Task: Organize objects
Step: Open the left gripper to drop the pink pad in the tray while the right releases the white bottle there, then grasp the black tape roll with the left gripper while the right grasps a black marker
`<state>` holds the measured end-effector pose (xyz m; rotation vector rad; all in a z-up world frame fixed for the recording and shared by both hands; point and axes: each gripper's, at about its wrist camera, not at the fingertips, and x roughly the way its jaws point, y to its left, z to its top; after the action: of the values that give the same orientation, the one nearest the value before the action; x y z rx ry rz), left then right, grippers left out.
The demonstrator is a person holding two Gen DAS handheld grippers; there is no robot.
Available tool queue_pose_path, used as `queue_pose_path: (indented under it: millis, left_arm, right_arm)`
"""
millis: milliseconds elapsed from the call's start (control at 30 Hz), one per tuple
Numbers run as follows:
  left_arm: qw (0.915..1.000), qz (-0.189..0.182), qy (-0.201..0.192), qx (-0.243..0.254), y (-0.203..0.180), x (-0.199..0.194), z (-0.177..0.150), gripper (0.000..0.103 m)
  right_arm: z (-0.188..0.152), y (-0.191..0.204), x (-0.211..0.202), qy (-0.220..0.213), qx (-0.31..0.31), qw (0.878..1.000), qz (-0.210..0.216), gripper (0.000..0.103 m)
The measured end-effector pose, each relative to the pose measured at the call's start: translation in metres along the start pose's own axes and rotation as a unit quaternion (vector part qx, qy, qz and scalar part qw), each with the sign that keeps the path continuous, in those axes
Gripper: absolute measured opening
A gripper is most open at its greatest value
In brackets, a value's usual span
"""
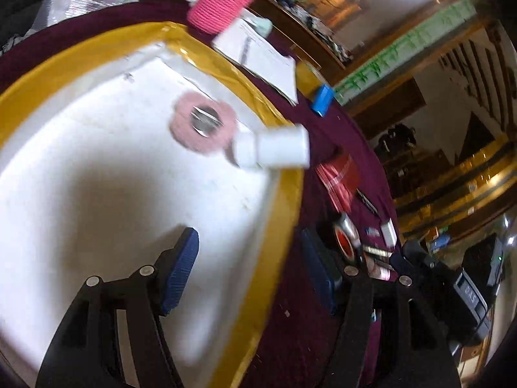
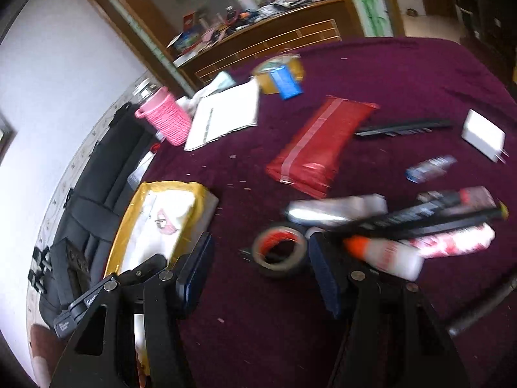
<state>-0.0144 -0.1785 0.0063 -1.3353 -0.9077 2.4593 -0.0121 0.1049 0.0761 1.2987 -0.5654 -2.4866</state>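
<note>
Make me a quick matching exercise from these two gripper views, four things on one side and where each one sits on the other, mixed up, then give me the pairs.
Things:
1. white bottle
2. tape roll
3. pink woven holder
4. blue box

Places:
A. leaning on the yellow tape roll at the far side of the cloth
B. lying inside the white tray by its yellow rim
C. beside the open booklet
D. on the purple cloth just ahead of the right gripper

Pairs: 1-B, 2-D, 3-C, 4-A
</note>
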Motion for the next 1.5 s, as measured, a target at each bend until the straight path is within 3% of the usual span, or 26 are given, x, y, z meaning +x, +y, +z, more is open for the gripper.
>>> queue_pose_path:
  millis: [167, 200, 300, 367, 433, 567, 767, 933, 1000, 1033, 1067, 1167, 1267, 1333, 1500]
  left_arm:
    - [0.9993, -0.014, 0.031, 0.013, -0.023, -0.003, -0.005, 0.064]
    - [0.9992, -0.009, 0.028, 0.025, -0.03, -0.006, -0.006, 0.064]
    - [0.9974, 0.023, 0.029, 0.062, -0.054, -0.011, -0.013, 0.079]
    - [0.996, 0.046, 0.036, 0.068, -0.064, -0.009, -0.019, 0.082]
    - [0.995, 0.059, 0.04, 0.07, -0.072, -0.008, -0.023, 0.082]
    - [0.9981, 0.037, 0.032, 0.038, -0.069, -0.016, -0.03, 0.082]
    - [0.9921, 0.049, 0.002, 0.115, -0.099, -0.025, -0.034, 0.082]
    - [0.9711, 0.073, 0.016, 0.227, -0.135, -0.004, -0.044, 0.082]
    - [0.9625, 0.088, 0.029, 0.255, -0.141, 0.012, -0.047, 0.082]
    - [0.9592, 0.099, 0.036, 0.262, -0.143, 0.021, -0.047, 0.082]
    - [0.9571, 0.105, 0.043, 0.266, -0.144, 0.029, -0.047, 0.082]
    - [0.9525, 0.125, 0.056, 0.272, -0.143, 0.049, -0.045, 0.081]
    - [0.9427, 0.13, 0.046, 0.304, -0.149, 0.054, -0.049, 0.081]
    - [0.9278, 0.126, 0.035, 0.349, -0.158, 0.054, -0.055, 0.081]
    - [0.8739, 0.115, 0.037, 0.471, -0.184, 0.063, -0.066, 0.078]
  right_arm:
    - [-0.012, -0.042, -0.033, -0.023, 0.026, 0.999, -0.002, 0.055]
    - [-0.014, -0.049, -0.04, -0.03, 0.028, 0.999, -0.006, 0.056]
    - [-0.017, -0.071, -0.058, -0.051, 0.035, 0.998, -0.026, 0.064]
    - [-0.018, -0.087, -0.067, -0.06, 0.043, 0.997, -0.037, 0.065]
    - [-0.018, -0.103, -0.07, -0.056, 0.052, 0.996, -0.04, 0.065]
    - [-0.023, -0.117, -0.065, -0.037, 0.05, 0.997, -0.041, 0.065]
    - [-0.031, -0.095, -0.041, 0.008, -0.033, 0.998, -0.05, 0.065]
    - [-0.041, -0.065, -0.014, 0.032, -0.109, 0.991, -0.076, 0.061]
    - [-0.042, -0.058, -0.006, 0.034, -0.126, 0.987, -0.091, 0.045]
    - [-0.043, -0.056, 0.0, 0.042, -0.133, 0.986, -0.096, 0.032]
    - [-0.043, -0.056, 0.004, 0.047, -0.134, 0.985, -0.101, 0.027]
    - [-0.043, -0.057, 0.005, 0.038, -0.131, 0.986, -0.098, 0.024]
    - [-0.042, -0.067, 0.0, 0.036, -0.104, 0.992, -0.069, 0.022]
    - [-0.04, -0.075, -0.002, 0.038, -0.083, 0.995, -0.051, 0.022]
    - [-0.037, -0.088, -0.007, 0.043, -0.044, 0.998, -0.019, 0.022]
